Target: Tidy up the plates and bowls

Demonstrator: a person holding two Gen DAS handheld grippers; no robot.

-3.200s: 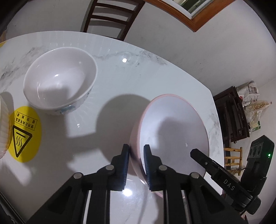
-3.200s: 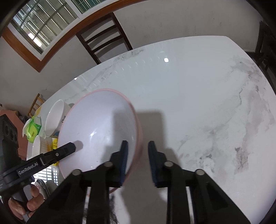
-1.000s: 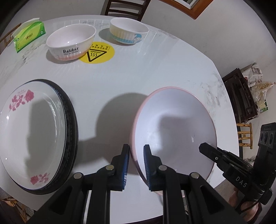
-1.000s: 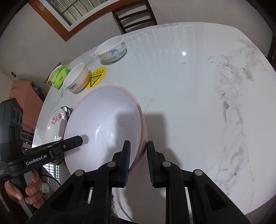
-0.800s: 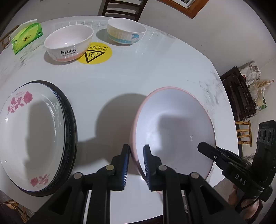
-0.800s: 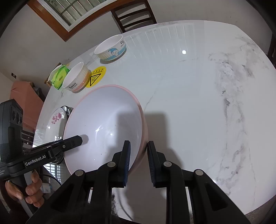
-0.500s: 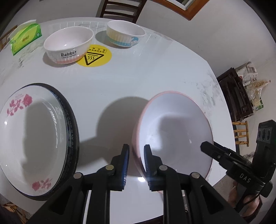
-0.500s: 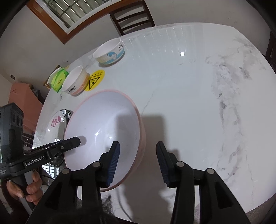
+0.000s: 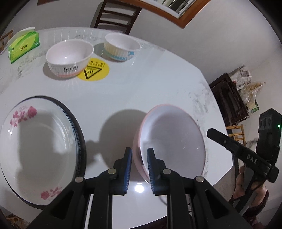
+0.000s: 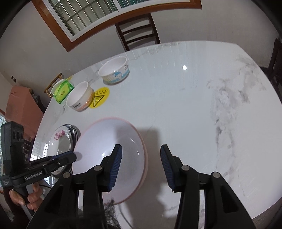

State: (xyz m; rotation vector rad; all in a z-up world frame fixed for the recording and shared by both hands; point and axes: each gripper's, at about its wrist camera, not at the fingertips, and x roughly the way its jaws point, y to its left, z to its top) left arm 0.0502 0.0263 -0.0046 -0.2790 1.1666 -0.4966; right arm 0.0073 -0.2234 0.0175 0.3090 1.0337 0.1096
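Note:
A large pink bowl (image 9: 172, 139) sits on the white marble table (image 9: 141, 88) near its front edge. My left gripper (image 9: 138, 165) straddles its left rim, jaws slightly apart around it. It also shows in the right wrist view (image 10: 109, 149), where my right gripper (image 10: 141, 165) is open wide, just off the bowl's right rim. A flowered white plate (image 9: 35, 141) lies on a black plate (image 9: 80, 130) at the left. A "Rabbit" bowl (image 9: 68, 58) and a yellow-and-blue bowl (image 9: 121, 46) stand at the back.
A round yellow warning sticker (image 9: 93, 69) lies between the two back bowls. A green tissue box (image 9: 23, 46) stands at the back left. A wooden chair (image 9: 116, 15) is behind the table. The table edge runs close below the pink bowl.
My right gripper has opened and let go of the pink bowl's rim and drawn back. The bowl has come down onto the table. My left gripper's jaws have spread a little.

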